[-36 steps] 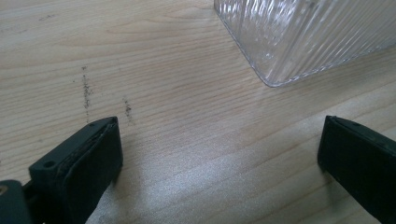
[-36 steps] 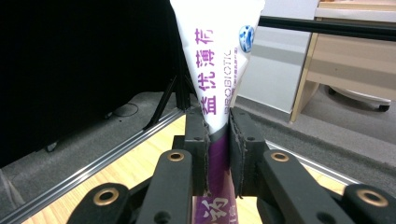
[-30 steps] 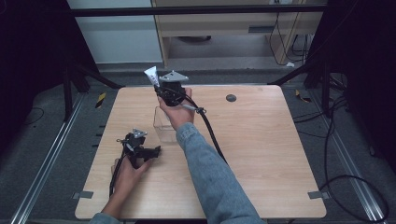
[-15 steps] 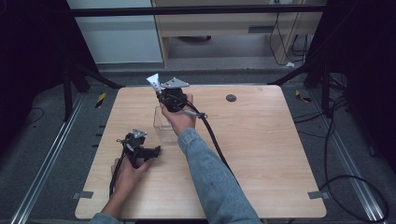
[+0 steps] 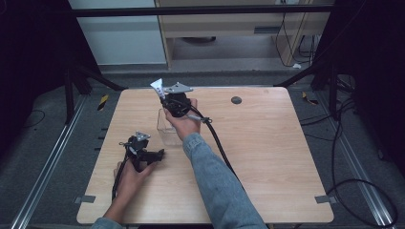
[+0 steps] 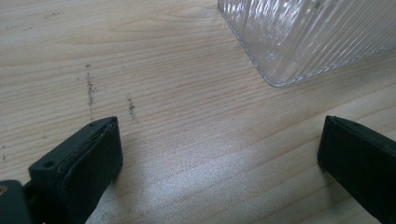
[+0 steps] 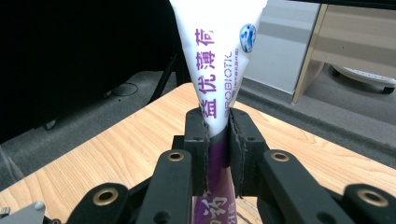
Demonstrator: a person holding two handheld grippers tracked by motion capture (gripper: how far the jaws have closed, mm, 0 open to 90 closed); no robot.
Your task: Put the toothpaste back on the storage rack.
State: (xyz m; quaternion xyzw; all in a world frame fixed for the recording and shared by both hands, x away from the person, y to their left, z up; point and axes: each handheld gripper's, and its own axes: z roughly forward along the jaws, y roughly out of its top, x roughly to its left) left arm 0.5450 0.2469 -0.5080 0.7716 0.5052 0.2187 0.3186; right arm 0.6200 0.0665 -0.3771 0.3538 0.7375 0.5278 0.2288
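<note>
1. Grip state. My right gripper [image 7: 217,149] has its jaws clamped on a white and purple tube [image 7: 219,51], pinching it low on the body, with the flat wide end rising past the pads. In the high view I hold the tube [image 5: 157,88] aloft over the far left part of the table [image 5: 267,157], just beyond the clear ribbed container [image 5: 168,130]. My left gripper [image 6: 219,154] has its jaws spread wide with nothing between them; bare wood lies between the pads, and a corner of the container [image 6: 308,42] sits just ahead.

2. Risks.
- The tube is soft and tapers at the grip point. I judge that it may slide or swivel between the pads if I tilt the wrist quickly.
- The container looks light. A tube lowered against its rim instead of into the opening may tip or push it, since the left gripper [image 5: 143,153] stands near it but does not brace it.
- The right gripper's cable [image 5: 217,143] trails across the table beside the container and may snag it.

3. Count.
- Tubes: one.
- Clear containers: one.
- Grippers: two.
- Small dark round marks on the tabletop [image 5: 236,100]: one.
</note>
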